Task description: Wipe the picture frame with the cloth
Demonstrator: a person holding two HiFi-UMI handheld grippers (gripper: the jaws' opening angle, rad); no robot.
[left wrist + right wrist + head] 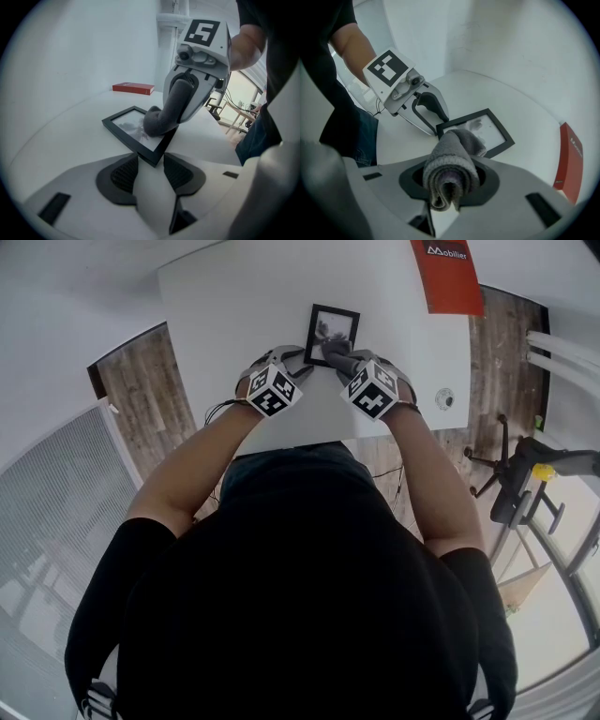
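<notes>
While I look down past the person's forearms, the two grippers sit close together at the near end of the white table (234,296). My right gripper (450,187) has its jaws pressed onto a rolled grey cloth (452,159), which bulges out from between them; the cloth's free end rests on the glass of the picture frame (490,129). My left gripper (151,164) stands just beside it with its jaws partly spread, and the near corner of the frame is wedged between their tips, the pads touching the corner's two sides. Just beyond both tools, the black frame lies flat on the tabletop, a pale print with a dark smudge of a motif under the glass. Farther off, well apart from the frame, a red book (448,276) lies at the table's far right edge.
</notes>
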